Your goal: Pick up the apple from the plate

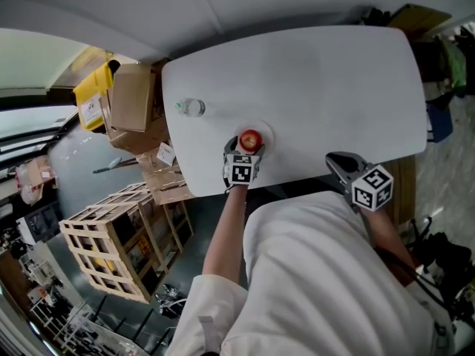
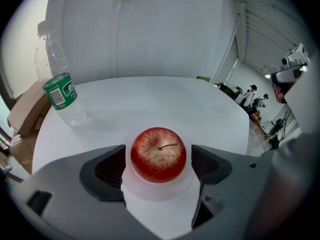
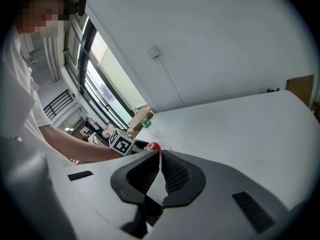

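1 white bench (image 1: 334, 80). The left arm is stretched forward, with the left gripper (image 1: 249, 145) tilted down and its fingers (image 2: 107, 166) spread either side of the apple (image 2: 158, 154). The right gripper (image 3: 160, 166) is at the near bench edge, fingers pressed together, empty. 1 upright bottle (image 2: 60, 89). 1 plate (image 2: 160, 191) holds the 1 apple.

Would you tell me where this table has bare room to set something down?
Bare: the table, far and right, beyond the apple and right of the bottle. Crowded: the near edge, where the left gripper straddles the apple on its plate.

Left gripper (image 1: 249, 145) jaws spread wide; right gripper (image 1: 335, 162) closed.
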The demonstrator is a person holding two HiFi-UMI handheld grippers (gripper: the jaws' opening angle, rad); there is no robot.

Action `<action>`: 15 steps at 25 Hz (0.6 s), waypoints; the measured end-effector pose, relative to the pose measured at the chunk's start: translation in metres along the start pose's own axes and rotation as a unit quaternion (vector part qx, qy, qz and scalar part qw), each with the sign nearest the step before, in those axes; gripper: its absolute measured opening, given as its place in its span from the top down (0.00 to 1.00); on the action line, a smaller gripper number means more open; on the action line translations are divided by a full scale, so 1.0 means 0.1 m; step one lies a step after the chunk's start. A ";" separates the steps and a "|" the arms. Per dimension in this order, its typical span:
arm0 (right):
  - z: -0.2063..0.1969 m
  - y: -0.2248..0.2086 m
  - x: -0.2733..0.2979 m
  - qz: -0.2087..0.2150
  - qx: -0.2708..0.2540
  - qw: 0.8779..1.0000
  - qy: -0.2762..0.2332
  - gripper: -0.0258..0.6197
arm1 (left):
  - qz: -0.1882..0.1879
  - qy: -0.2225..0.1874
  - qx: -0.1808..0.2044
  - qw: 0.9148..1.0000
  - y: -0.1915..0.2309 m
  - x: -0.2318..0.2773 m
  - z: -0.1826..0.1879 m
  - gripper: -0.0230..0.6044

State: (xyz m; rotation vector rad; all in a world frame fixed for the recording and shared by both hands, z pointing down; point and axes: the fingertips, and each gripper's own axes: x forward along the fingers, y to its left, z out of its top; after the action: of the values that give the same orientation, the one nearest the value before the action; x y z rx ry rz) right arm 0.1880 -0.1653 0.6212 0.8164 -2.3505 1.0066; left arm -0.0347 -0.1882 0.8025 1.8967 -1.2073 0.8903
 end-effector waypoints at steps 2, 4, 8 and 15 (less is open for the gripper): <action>-0.01 -0.02 -0.03 -0.001 0.001 1.000 0.001 0.90 | 0.005 0.002 -0.002 1.000 0.00 0.03 -0.01 0.33; -0.02 -0.06 -0.06 -0.002 0.002 1.000 0.001 0.90 | 0.013 0.004 -0.004 1.000 0.00 0.05 -0.02 0.33; -0.05 -0.12 -0.11 -0.003 0.004 1.000 0.001 0.90 | 0.023 0.005 -0.015 1.000 0.03 0.08 -0.01 0.37; -0.06 -0.19 -0.15 0.000 0.004 1.000 -0.002 0.90 | 0.023 -0.008 -0.028 0.999 0.00 0.06 0.06 0.38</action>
State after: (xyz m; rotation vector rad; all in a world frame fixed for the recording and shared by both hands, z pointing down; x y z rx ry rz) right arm 0.2127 -0.1665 0.6255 0.8213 -2.3515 1.0154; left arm -0.0319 -0.1957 0.8041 1.8408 -1.2763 0.8577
